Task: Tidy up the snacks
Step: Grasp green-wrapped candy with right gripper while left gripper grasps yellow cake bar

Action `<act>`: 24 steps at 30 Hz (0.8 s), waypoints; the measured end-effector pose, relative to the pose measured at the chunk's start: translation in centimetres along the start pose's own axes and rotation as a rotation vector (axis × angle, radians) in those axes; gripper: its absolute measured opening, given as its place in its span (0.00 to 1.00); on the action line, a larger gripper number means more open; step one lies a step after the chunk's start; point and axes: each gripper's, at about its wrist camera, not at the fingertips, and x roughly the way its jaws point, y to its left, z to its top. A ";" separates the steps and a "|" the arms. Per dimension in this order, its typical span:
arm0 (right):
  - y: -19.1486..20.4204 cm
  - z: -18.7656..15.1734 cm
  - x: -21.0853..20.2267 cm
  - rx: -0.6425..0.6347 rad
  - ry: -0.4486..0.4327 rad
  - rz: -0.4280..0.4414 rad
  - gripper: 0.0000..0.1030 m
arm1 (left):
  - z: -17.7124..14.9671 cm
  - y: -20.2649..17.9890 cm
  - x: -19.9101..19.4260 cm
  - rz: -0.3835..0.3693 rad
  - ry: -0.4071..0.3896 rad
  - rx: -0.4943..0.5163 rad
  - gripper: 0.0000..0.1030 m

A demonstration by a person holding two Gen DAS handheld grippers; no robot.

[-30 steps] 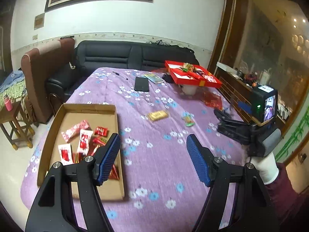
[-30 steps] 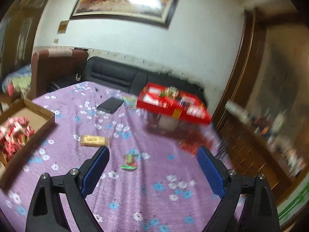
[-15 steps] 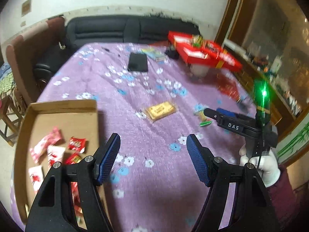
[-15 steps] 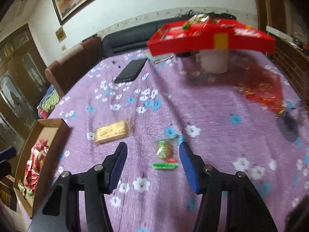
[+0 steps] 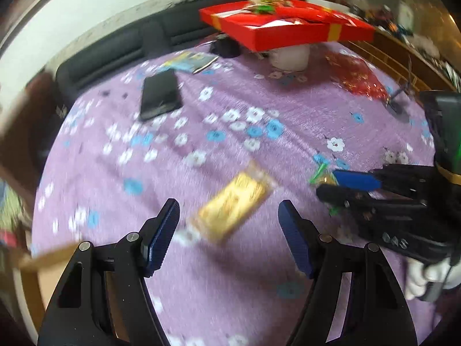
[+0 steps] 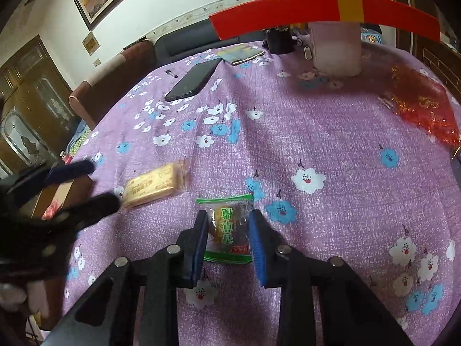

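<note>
A gold-wrapped snack bar (image 5: 233,204) lies on the purple flowered tablecloth (image 5: 230,109), just ahead of my open, empty left gripper (image 5: 229,216). It also shows in the right wrist view (image 6: 152,184). A small green-edged snack packet (image 6: 229,230) lies flat between the two pads of my right gripper (image 6: 229,226), which have closed in against its sides. In the left wrist view the right gripper (image 5: 340,184) is at the right, over that packet.
A red gift box (image 5: 288,26) on a white stand sits at the back. A black phone (image 5: 160,95), a booklet (image 5: 191,60) and a red foil wrapper (image 5: 357,77) lie on the cloth. The cardboard tray corner (image 6: 57,193) is at the left.
Both grippers moved forward and down toward the table. The right gripper narrowed around the green packet. The left gripper came up to the gold bar and stayed open.
</note>
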 end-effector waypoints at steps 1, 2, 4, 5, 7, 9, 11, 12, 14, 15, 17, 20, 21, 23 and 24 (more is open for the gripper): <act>-0.1 0.0 0.0 0.005 0.004 0.007 0.31 | 0.4 -0.1 0.4 -0.004 0.006 0.023 0.70; -0.2 0.0 -0.2 0.011 0.008 0.015 0.31 | 0.8 -0.2 1.0 -0.002 0.016 0.041 0.70; -0.5 0.2 -0.2 0.028 0.015 0.037 0.31 | 1.4 -0.1 2.1 0.002 0.035 0.066 0.70; -0.8 0.2 -0.3 0.045 0.018 0.055 0.31 | 1.5 0.0 2.7 0.011 0.046 0.077 0.70; -1.3 0.4 -0.2 0.072 0.025 0.083 0.31 | 1.6 0.2 3.3 0.021 0.057 0.084 0.70; -1.7 0.4 -0.2 0.090 0.029 0.104 0.31 | 1.5 0.3 4.1 0.003 0.076 0.089 0.70; -1.7 0.5 -0.2 0.094 0.031 0.108 0.31 | 1.0 0.0 5.3 -0.013 0.124 0.104 0.70; -1.7 0.5 -0.2 0.092 0.031 0.106 0.31 | 0.8 -0.1 5.3 -0.019 0.114 0.101 0.70; -1.6 0.4 -0.2 0.091 0.030 0.102 0.31 | 0.7 0.1 5.5 -0.048 0.121 0.067 0.67; -1.6 0.5 -0.2 0.094 0.028 0.102 0.31 | 0.7 0.3 5.7 -0.070 0.137 0.037 0.65; -1.6 0.5 -0.2 0.098 0.027 0.097 0.31 | 0.7 0.4 5.7 -0.103 0.140 0.000 0.40; -1.6 0.4 -0.5 0.104 0.015 0.100 0.30 | 0.4 0.1 5.3 -0.083 0.134 -0.018 0.32; -1.6 0.5 -0.8 0.105 0.007 0.102 0.30 | 0.3 0.0 5.1 -0.083 0.130 -0.030 0.32; -1.5 0.6 -1.4 0.107 -0.015 0.116 0.30 | -0.1 0.0 4.3 -0.095 0.116 -0.057 0.32; -1.4 0.7 -1.6 0.106 -0.024 0.122 0.30 | -0.2 -0.1 3.8 -0.100 0.109 -0.066 0.32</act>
